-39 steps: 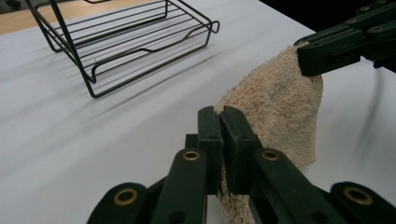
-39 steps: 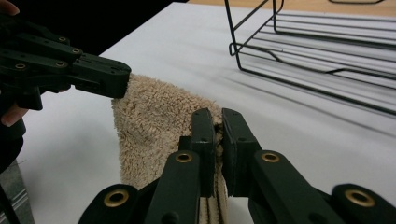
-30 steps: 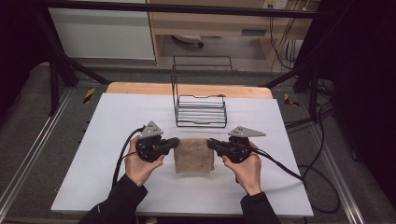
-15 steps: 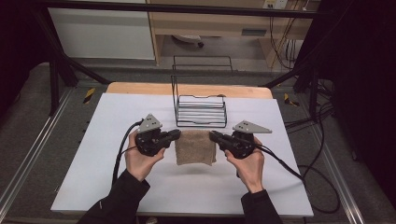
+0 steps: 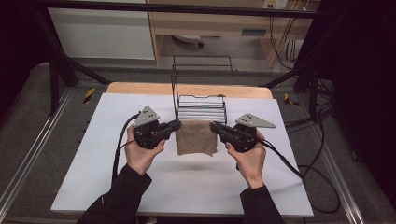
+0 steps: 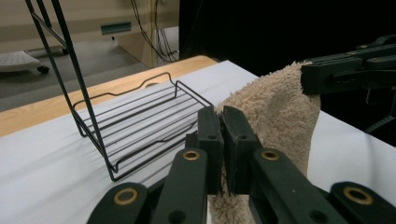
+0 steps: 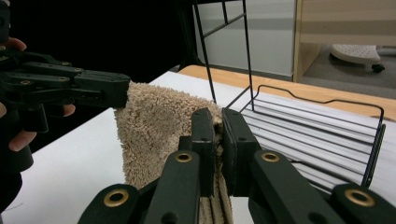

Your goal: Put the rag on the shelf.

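The left claw (image 5: 176, 125) is pinching one upper corner of the beige towel (image 5: 196, 137), its two black jaws squeezed almost together with only the terry cloth between them, as the left gripper view shows at close range (image 6: 223, 140). The right claw (image 5: 214, 127) is gripping the opposite upper corner in the same way, jaws pressed tight on the fabric (image 7: 217, 140). A hand (image 5: 140, 154) is wrapping around the left gripper body and another hand (image 5: 247, 158) is wrapping around the right one, both coming in on dark sleeves from the near edge.

Between the two claws the towel is hanging as a folded sheet, its top edge stretched level and its lower edge dangling clear of the counter (image 5: 116, 177), where it is casting a soft shadow.

Taking the wire rack (image 5: 201, 105) as the landmark: the towel is hanging just in front of the rack's low basket, on the person's side of it, close to its front rail, though the pictures are not showing whether they touch. The left claw is sitting in front of the rack's left corner and the right claw in front of its right corner. The rack itself is standing on the white counter, its tall back frame rising at the far side, near the strip of bare wood (image 5: 140, 88) at the counter's far edge.
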`<act>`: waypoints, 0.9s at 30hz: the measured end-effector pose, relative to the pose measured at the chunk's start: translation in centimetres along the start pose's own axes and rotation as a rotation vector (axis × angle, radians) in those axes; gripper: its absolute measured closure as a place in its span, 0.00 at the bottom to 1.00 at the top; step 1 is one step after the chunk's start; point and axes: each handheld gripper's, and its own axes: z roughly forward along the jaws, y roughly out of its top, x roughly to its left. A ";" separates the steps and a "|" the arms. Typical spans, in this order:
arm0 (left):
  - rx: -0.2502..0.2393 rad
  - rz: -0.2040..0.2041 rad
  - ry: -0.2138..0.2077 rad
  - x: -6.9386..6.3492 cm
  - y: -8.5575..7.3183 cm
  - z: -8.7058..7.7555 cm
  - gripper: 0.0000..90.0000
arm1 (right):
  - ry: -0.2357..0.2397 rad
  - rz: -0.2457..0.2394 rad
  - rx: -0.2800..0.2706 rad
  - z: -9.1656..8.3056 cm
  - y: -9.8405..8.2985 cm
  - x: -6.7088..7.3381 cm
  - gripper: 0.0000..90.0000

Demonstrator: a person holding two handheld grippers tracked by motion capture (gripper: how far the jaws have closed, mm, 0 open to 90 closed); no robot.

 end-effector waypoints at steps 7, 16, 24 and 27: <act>-0.034 -0.006 0.007 0.2 1.0 -0.1 0.96 | -0.006 -0.003 -0.032 0.1 0.8 0.0 0.94; -0.076 0.009 0.020 0.1 2.8 0.0 0.96 | -0.021 -0.023 -0.075 -0.2 2.4 -0.1 0.94; -0.129 0.019 0.022 -0.1 4.3 -0.2 0.96 | -0.032 -0.041 -0.129 -0.8 4.0 -0.1 0.94; -0.143 0.021 0.027 -0.1 4.8 -0.2 0.96 | -0.034 -0.051 -0.146 -1.0 4.6 0.0 0.94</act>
